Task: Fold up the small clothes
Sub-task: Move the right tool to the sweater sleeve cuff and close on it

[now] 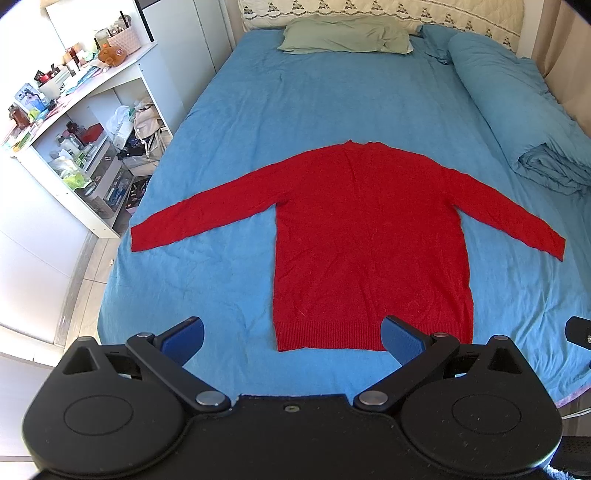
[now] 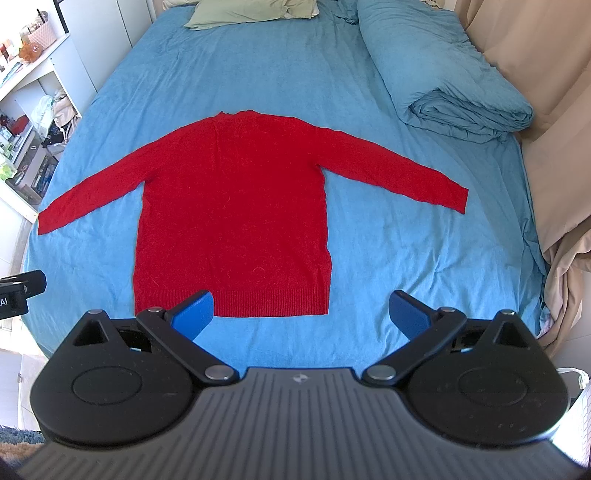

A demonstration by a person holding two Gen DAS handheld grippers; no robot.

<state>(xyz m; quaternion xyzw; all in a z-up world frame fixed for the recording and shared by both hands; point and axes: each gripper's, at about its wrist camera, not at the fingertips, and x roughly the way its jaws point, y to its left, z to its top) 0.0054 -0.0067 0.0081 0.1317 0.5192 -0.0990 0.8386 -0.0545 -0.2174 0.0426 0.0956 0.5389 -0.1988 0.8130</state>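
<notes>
Both grippers, left gripper [image 1: 293,338] and right gripper [image 2: 301,314] (jaws wide), hover over flat red sweater [image 1: 369,236].

Bed [image 1: 229,122], covered by a wrinkled blue sheet. Red sweater [image 1: 369,236] lies flat on it, both sleeves spread outward, hem toward the near edge, neck toward the head end. Green pillow [image 1: 347,35] at the head end. Rolled blue duvet [image 1: 517,110] along the right side, apart from the sweater.

both views high above bed [image 1: 229,155]
</notes>
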